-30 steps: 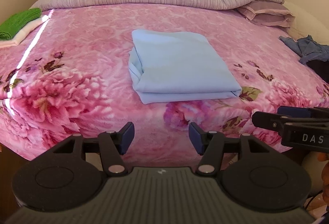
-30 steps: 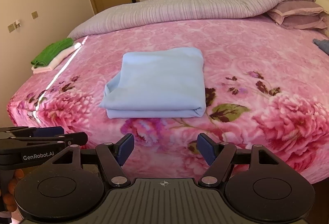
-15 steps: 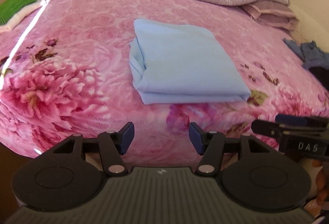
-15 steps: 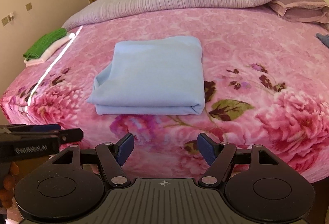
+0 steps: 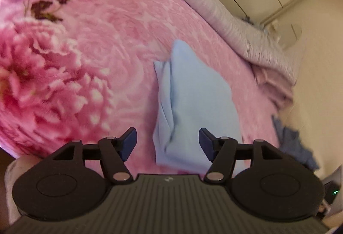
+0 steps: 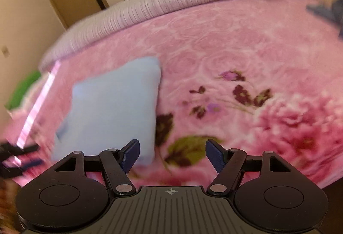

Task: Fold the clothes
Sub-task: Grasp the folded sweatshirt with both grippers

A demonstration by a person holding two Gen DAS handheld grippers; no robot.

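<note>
Folded pale-blue garment (image 5: 193, 105), smooth, apparently layered, lies on plush pink floral blanket (image 5: 96, 41); left gripper (image 5: 167, 144) and right gripper (image 6: 172, 155) both spread, empty.

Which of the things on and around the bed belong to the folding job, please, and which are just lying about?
Part of the job:
- folded light blue garment
- left gripper, jaws open and empty
- right gripper, jaws open and empty

Just lying about:
- pink floral blanket
- striped grey quilt
- purple pillow
- crumpled dark blue clothes
- green folded cloth
</note>
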